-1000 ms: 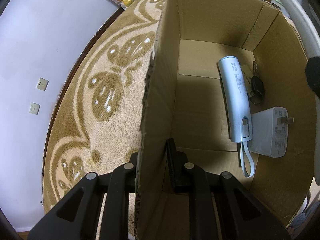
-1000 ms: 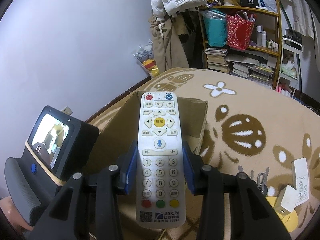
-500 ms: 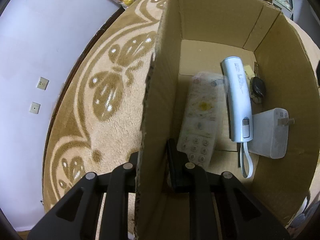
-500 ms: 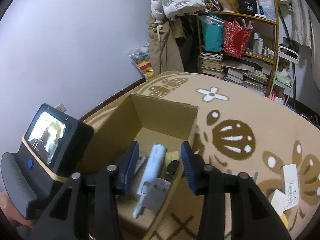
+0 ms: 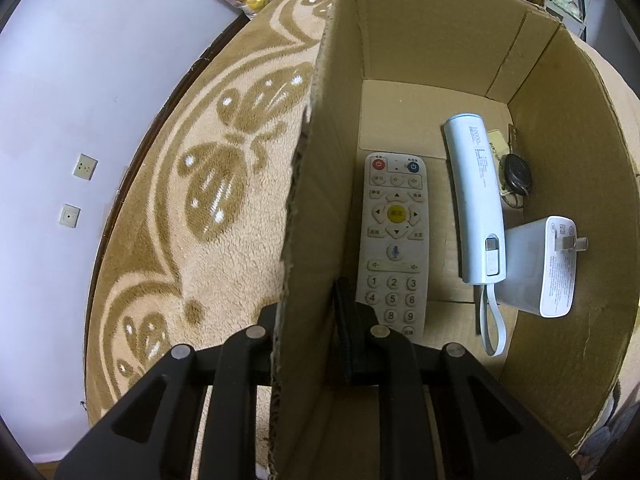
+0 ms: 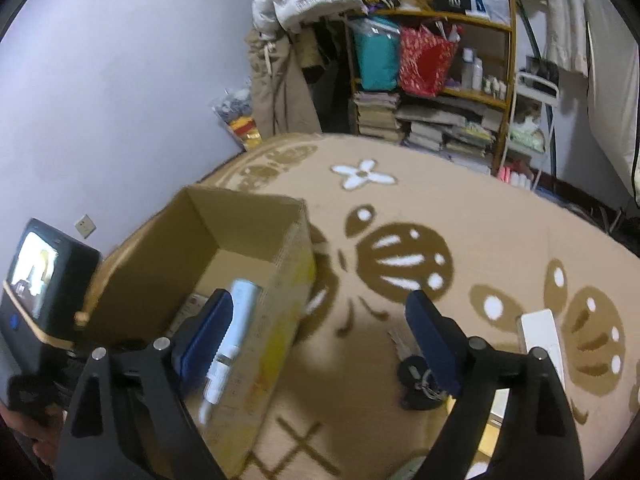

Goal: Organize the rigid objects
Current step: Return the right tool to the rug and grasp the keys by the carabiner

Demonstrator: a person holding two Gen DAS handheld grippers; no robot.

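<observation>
A white remote control lies face up on the floor of the open cardboard box, near its left wall. Beside it are a pale blue power bank, a black car key and a white charger. My left gripper is shut on the box's left wall, one finger outside and one inside. My right gripper hangs over the box's right corner. Its jaws are opening wide, with nothing between the blue pads. The power bank shows below it.
A bunch of keys and a white power strip lie on the beige patterned carpet right of the box. A packed shelf and hanging clothes stand at the back wall. A hand holds the left gripper's body.
The remote left my right gripper and dropped into the box, where it now lies flat. The right jaws spread wide and the gripper swung right. The left gripper stayed put.
</observation>
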